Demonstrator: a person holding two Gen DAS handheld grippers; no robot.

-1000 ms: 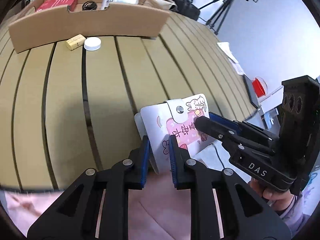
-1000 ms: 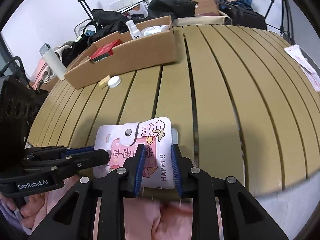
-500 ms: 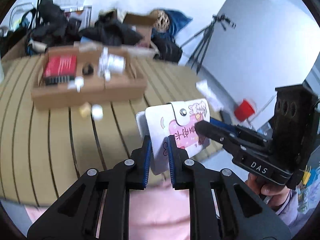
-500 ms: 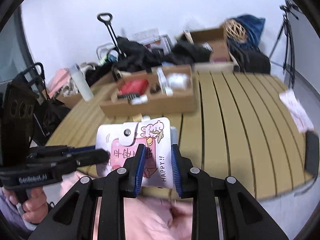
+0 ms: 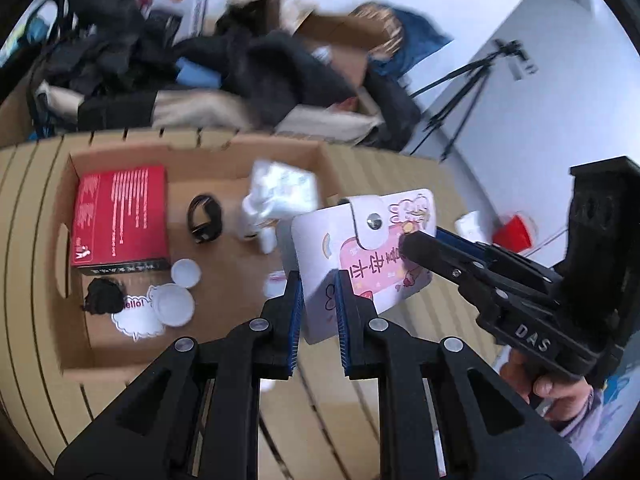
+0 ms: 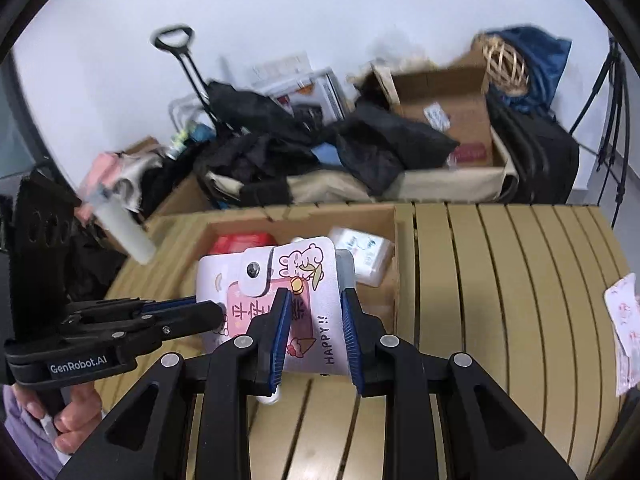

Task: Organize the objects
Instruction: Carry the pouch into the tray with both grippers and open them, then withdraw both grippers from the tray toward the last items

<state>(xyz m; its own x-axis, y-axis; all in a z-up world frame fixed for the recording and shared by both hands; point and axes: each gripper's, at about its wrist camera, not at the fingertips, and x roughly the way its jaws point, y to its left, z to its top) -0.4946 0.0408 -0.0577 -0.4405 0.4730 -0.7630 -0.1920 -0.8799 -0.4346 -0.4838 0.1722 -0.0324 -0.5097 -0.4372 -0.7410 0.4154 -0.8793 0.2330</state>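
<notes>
You hold the card wallet (image 5: 362, 258) in the air over the right end of the cardboard box (image 5: 76, 332), above the slatted table (image 6: 520, 280). Your left gripper (image 5: 318, 292) pinches its lower left edge; your right gripper (image 6: 314, 312) clamps its right-hand part, blue pads (image 6: 280, 332) pressed on both faces.

The box's right wall sits just beside and below the wallet. Inside the box, bare floor shows near the front, between the white lids (image 5: 176, 300) and that wall; the red box (image 5: 120, 216), the black cable coil (image 5: 205, 218) and a white packet (image 5: 282, 188) fill the back and left. To the right of the box the slats run bare up to a paper sheet (image 6: 624, 320) at the edge.

The wallet stands nearly upright, printed face toward you, snap flap (image 6: 256, 270) on top, long axis running side to side between the grippers.

Motion blurs the box contents, and the wallet hides the box's right corner. The small white things under your fingers are too blurred to name.
</notes>
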